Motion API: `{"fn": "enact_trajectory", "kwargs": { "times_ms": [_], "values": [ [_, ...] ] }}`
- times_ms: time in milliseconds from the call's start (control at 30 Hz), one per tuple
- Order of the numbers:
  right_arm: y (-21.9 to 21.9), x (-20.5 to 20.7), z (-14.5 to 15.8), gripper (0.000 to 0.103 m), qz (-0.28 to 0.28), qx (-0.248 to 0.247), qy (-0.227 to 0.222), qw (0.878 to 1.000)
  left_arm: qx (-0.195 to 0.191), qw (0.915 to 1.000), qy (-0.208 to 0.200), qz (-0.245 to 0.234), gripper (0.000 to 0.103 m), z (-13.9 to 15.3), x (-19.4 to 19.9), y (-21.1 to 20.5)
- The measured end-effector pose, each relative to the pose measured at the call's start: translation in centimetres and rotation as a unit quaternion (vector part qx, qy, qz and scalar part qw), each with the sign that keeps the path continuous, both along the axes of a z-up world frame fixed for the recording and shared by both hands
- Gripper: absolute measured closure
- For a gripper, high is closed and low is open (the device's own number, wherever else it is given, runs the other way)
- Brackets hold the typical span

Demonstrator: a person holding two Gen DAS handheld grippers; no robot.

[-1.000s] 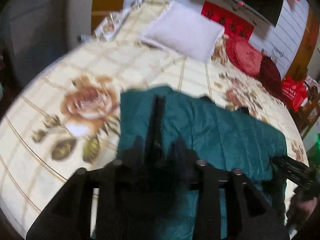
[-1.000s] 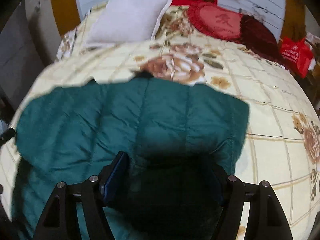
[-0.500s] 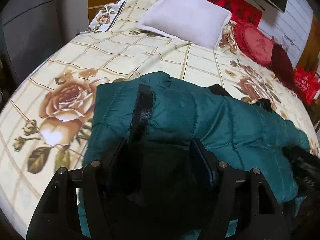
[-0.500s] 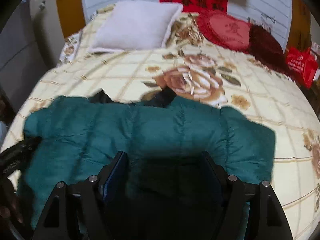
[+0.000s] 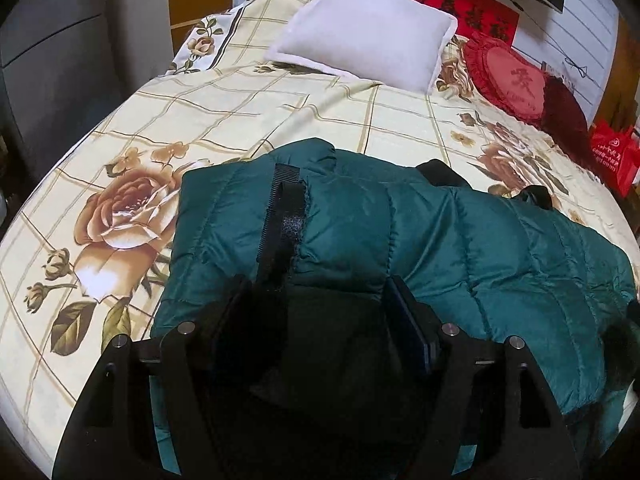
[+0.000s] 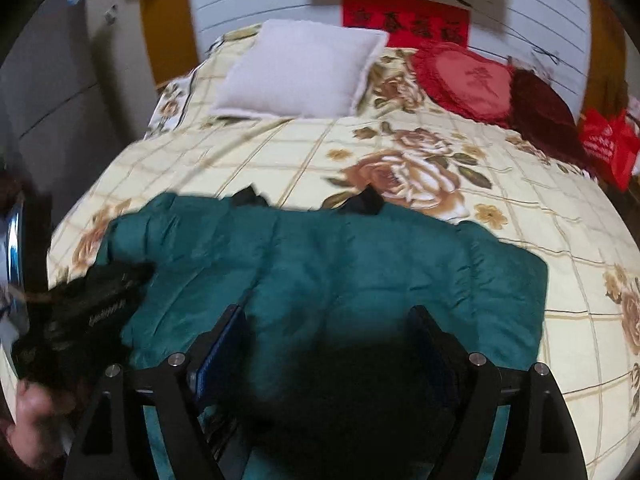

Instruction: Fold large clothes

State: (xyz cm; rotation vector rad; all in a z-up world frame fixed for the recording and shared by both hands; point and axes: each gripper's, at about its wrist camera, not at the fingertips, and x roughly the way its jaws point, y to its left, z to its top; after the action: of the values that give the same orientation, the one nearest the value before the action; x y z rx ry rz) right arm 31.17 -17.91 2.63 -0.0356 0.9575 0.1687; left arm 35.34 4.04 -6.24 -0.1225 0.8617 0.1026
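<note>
Holding the near hem at two spots — left gripper (image 5: 316,312) has its jaws set fairly wide with a bunch of the green puffer jacket (image 5: 440,248) between them; whether they pinch it I cannot tell. Right gripper (image 6: 332,344) likewise, fabric filling the gap. Jacket lies on the floral bedspread (image 5: 280,120), ahead of both sets of jaws, long axis crosswise, black collar (image 6: 362,202) pointing away toward the white pillow (image 6: 300,72). Neither hand is nearer — next fold likely goes forward.
</note>
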Motion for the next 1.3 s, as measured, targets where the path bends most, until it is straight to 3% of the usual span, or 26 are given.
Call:
{"fn": "enact_trajectory", "kwargs": {
  "times_ms": [67,167,267,333,433,600,733,900,1133,1300],
  "values": [
    [0.6,0.2,-2.4,0.022,0.000,-0.020,0.024,1.000,0.000,1.0000,-0.001,-0.001,0.031,0.0,0.0,0.0],
    [0.3,0.0,-3.0,0.021,0.001,-0.012,0.019,1.000,0.004,1.0000,-0.002,-0.002,0.031,-0.1,0.0,-0.2],
    [-1.0,-0.3,-1.5,0.022,0.003,0.015,0.030,0.999,0.005,1.0000,-0.002,-0.002,0.031,-0.2,0.0,-0.2],
    [-2.8,-1.4,0.4,0.022,-0.013,0.038,0.001,0.999,0.005,1.0000,-0.004,-0.002,0.031,-0.2,0.0,-0.3],
    [-5.5,-2.1,1.5,0.022,-0.034,0.021,-0.016,0.999,0.005,1.0000,-0.005,-0.001,0.030,-0.3,0.0,-0.3],
    [-8.6,-0.9,-2.1,0.021,-0.060,-0.017,0.037,0.997,0.002,1.0000,-0.005,0.001,0.026,-0.3,0.0,-0.5],
    [-9.7,-0.6,-4.1,0.021,-0.072,0.002,0.038,0.997,0.013,0.9999,-0.006,-0.002,0.020,-0.4,0.1,-1.1],
    [-9.0,-1.2,-2.8,0.021,-0.071,-0.024,0.032,0.997,0.009,0.9999,-0.008,-0.002,0.020,-0.4,0.1,-1.1],
    [-8.3,-3.2,0.9,0.021,-0.070,0.009,-0.017,0.997,0.009,0.9999,-0.011,-0.001,0.020,-0.3,0.1,-1.0],
    [-5.8,-2.0,-1.2,0.021,-0.051,0.003,0.013,0.999,0.010,0.9999,-0.012,0.000,0.020,-0.3,0.0,-1.0]
  ]
}}
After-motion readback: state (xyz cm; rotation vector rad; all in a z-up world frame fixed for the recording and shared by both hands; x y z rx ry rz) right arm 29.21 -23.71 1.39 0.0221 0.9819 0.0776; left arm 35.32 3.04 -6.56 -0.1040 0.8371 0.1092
